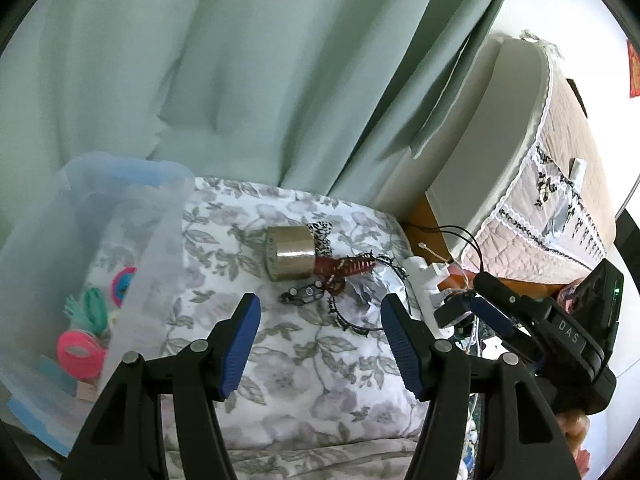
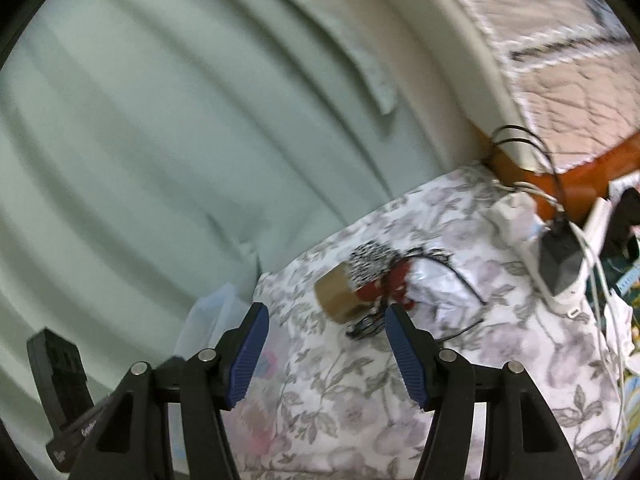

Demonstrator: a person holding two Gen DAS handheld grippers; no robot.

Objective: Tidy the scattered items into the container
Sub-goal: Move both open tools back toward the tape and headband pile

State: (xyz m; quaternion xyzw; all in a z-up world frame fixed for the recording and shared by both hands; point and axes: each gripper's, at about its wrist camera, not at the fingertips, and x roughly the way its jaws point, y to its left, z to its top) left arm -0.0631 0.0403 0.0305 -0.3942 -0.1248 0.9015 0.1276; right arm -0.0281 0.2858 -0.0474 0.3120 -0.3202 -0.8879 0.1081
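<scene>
The left gripper [image 1: 320,340] stands with its jaws wide and nothing between them; so does the right gripper [image 2: 326,344]. Both hover above the floral quilt [image 1: 304,376], apart from the things on it.

Just beyond the left gripper, at about 12 o'clock, lies a small cluster: a black hair clip [image 1: 302,294] nearest, then a red claw clip [image 1: 344,270], with a roll of tape [image 1: 290,252] touching it at 11 o'clock and a black-and-white bow [image 1: 322,236] behind the roll. A thin black headband [image 1: 360,308] curves off toward 1 o'clock.

The container [image 1: 160,216], a clear plastic bin, sits at 9 o'clock, already holding bright hair ties [image 1: 80,350].

By my reckoning the step in hand is choosing the next pick. The next move likely calls for lowering one gripper around a single piece without dragging its neighbours, since they lie tangled.
</scene>
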